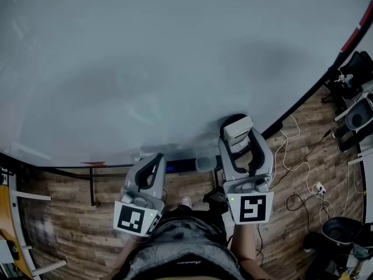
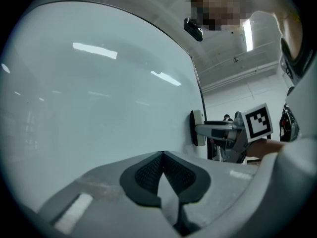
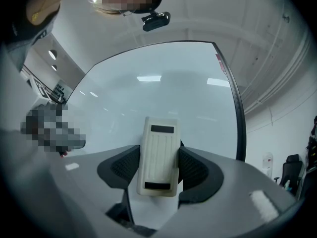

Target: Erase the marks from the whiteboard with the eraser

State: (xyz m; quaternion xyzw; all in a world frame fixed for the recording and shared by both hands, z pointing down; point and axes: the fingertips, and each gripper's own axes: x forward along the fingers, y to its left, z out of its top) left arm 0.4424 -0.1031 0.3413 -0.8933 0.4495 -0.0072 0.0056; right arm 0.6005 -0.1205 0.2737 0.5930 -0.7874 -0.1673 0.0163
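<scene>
A large whiteboard (image 1: 151,63) fills the head view; I see no marks on its surface. My right gripper (image 1: 238,134) is shut on a cream eraser (image 1: 238,130), which it holds against the board near the lower edge. In the right gripper view the eraser (image 3: 159,155) sits upright between the two dark pads (image 3: 119,170). From the left gripper view, the eraser (image 2: 197,127) shows pressed flat to the whiteboard (image 2: 99,98). My left gripper (image 1: 152,167) hangs below the board's lower edge, jaws closed with nothing between them.
The board's dark frame (image 1: 303,95) runs down the right side. Wood flooring (image 1: 303,179) lies below with white cables (image 1: 288,156) and a power strip. Black office chairs (image 1: 352,118) and a bin (image 1: 341,231) stand at the right. A yellow stand (image 1: 11,226) is at the far left.
</scene>
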